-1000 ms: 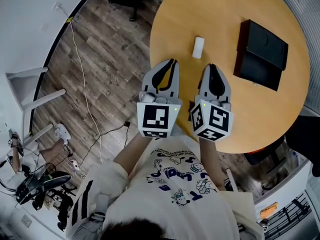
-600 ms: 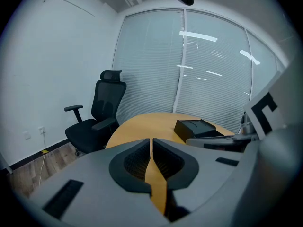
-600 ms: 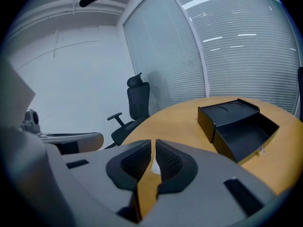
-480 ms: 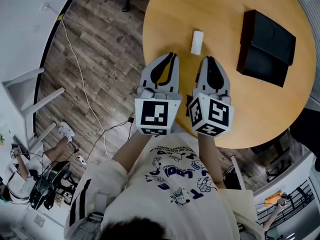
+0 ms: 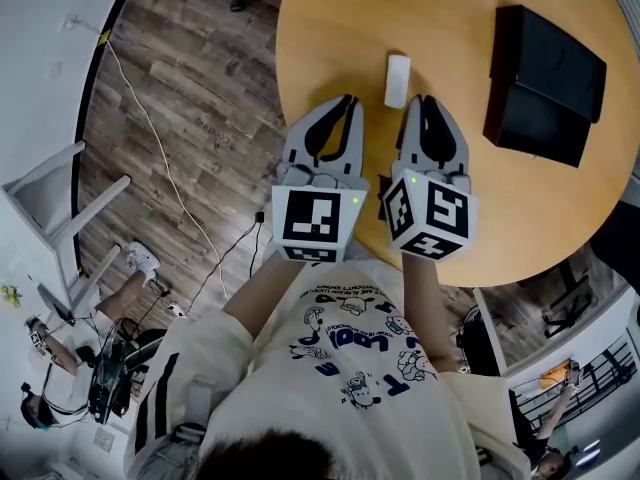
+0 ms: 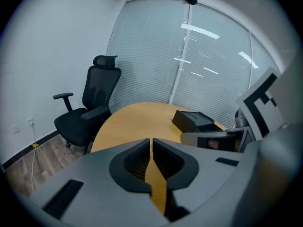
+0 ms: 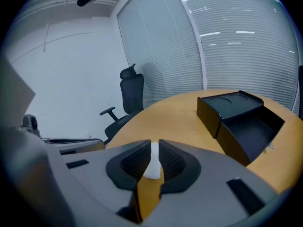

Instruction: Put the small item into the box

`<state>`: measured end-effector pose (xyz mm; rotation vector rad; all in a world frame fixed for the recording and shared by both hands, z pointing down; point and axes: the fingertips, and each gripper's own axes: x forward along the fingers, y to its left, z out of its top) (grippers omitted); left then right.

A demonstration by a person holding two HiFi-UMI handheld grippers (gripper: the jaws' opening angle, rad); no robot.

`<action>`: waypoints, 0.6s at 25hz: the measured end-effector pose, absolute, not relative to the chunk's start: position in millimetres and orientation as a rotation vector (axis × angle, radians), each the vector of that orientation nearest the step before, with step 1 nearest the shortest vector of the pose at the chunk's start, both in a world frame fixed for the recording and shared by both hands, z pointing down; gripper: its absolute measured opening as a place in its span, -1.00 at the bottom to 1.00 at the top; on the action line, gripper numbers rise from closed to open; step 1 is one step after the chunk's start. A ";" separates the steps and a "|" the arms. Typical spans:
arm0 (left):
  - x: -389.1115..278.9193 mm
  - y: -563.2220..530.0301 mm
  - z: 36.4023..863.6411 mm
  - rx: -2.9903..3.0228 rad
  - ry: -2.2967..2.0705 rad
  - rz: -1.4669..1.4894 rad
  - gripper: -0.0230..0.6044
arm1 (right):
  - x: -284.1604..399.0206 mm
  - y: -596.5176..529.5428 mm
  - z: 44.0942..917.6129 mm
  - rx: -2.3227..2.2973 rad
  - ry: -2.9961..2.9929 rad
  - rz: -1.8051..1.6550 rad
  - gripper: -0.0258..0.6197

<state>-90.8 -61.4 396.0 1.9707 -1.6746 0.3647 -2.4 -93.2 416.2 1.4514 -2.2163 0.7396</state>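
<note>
Black rectangular box (image 5: 545, 83) lay open and bare inside on the round wooden table (image 5: 330, 28), the small white oblong item (image 5: 397, 80) resting apart from it, just beyond my left gripper (image 5: 349, 100) and right gripper (image 5: 422, 101), both closed on nothing.

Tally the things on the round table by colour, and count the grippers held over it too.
White: 1, the small item
Black: 1, the open box
Grey: 2, the left gripper and the right gripper
Total: 4
</note>
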 end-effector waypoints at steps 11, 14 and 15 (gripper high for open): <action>-105.6 -69.2 423.4 1.936 -1.620 0.373 -0.83 | -17.5 -104.8 444.5 1.457 -2.162 0.786 -0.75; -106.3 -69.1 425.1 1.930 -1.612 0.373 -0.83 | -17.5 -105.6 447.8 1.458 -2.153 0.791 -0.58; -108.3 -70.1 426.9 1.927 -1.608 0.372 -0.83 | -19.4 -106.5 450.7 1.456 -2.147 0.795 -0.57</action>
